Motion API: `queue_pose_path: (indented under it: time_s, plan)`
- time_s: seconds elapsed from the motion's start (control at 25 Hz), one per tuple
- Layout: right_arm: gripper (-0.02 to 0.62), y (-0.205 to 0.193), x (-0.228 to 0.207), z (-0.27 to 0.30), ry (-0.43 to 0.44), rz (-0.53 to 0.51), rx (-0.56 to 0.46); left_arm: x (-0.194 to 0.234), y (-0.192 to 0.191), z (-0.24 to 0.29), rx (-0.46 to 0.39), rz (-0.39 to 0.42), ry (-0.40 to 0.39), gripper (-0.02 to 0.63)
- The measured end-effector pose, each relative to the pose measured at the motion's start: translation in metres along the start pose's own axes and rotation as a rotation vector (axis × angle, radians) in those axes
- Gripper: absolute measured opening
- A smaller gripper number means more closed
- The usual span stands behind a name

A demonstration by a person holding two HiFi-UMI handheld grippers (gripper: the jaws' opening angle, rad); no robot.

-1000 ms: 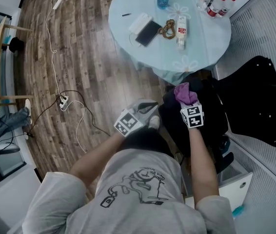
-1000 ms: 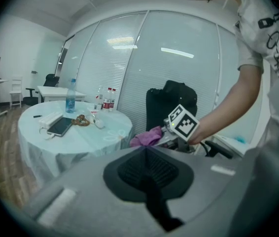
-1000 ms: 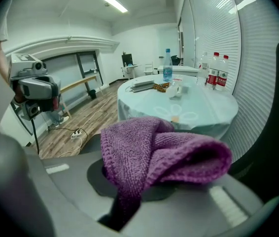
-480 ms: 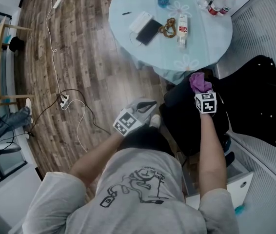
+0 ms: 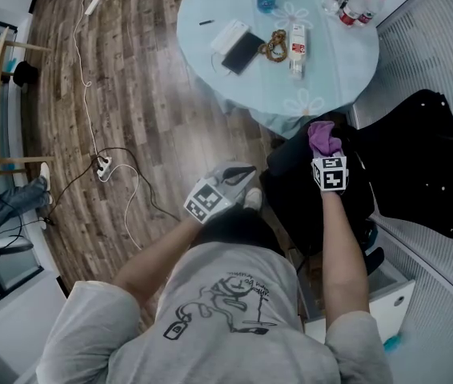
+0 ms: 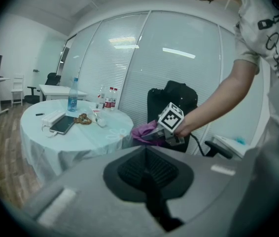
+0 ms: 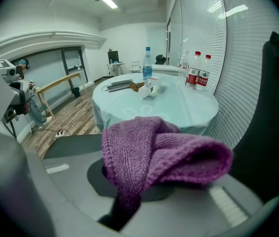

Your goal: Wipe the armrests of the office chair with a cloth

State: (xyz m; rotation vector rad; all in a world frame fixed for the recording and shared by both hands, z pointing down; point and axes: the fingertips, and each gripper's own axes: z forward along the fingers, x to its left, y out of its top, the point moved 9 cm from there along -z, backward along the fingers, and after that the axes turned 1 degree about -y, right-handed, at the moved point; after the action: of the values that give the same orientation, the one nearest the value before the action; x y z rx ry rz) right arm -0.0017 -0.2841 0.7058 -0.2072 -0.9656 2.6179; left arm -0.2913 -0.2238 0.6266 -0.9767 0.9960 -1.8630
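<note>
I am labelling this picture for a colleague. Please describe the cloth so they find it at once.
Find the round table with the pale blue cover. Beside its near edge, over the black office chair, the right gripper holds the cloth. It alone is purple.

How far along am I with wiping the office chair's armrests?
Done: the purple cloth is picked up and clamped in the right gripper. In hand: that gripper holds the cloth at the table-side edge of the black office chair, apparently at one arm. Left: nothing looks finished, so likely both sides; the armrest in the left gripper view has nothing on it. The left gripper is shut and empty.
</note>
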Motion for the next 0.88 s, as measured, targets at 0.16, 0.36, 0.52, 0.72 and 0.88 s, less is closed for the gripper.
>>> queue_pose_path:
  time_s: [0.16, 0.36, 0.52, 0.72, 0.88]
  plan:
    - [0.034, -0.006, 0.026, -0.006, 0.022, -0.031, -0.014, -0.002, 0.000, -0.001, -0.002, 0.004, -0.005, 0.001]
    - [0.034, -0.014, 0.063, -0.014, 0.058, -0.041, -0.041, -0.002, 0.002, 0.000, -0.004, 0.005, -0.010, 0.002]
    - [0.034, -0.022, 0.100, -0.021, 0.111, -0.060, -0.037, -0.004, 0.002, 0.000, -0.004, 0.001, -0.011, 0.002]
    - [0.034, -0.022, 0.140, -0.030, 0.181, -0.116, -0.037, -0.005, 0.003, 0.006, -0.007, 0.001, -0.017, 0.001]
    - [0.034, -0.023, 0.148, -0.033, 0.215, -0.142, -0.030, -0.006, 0.004, 0.007, -0.007, 0.004, -0.017, 0.001]
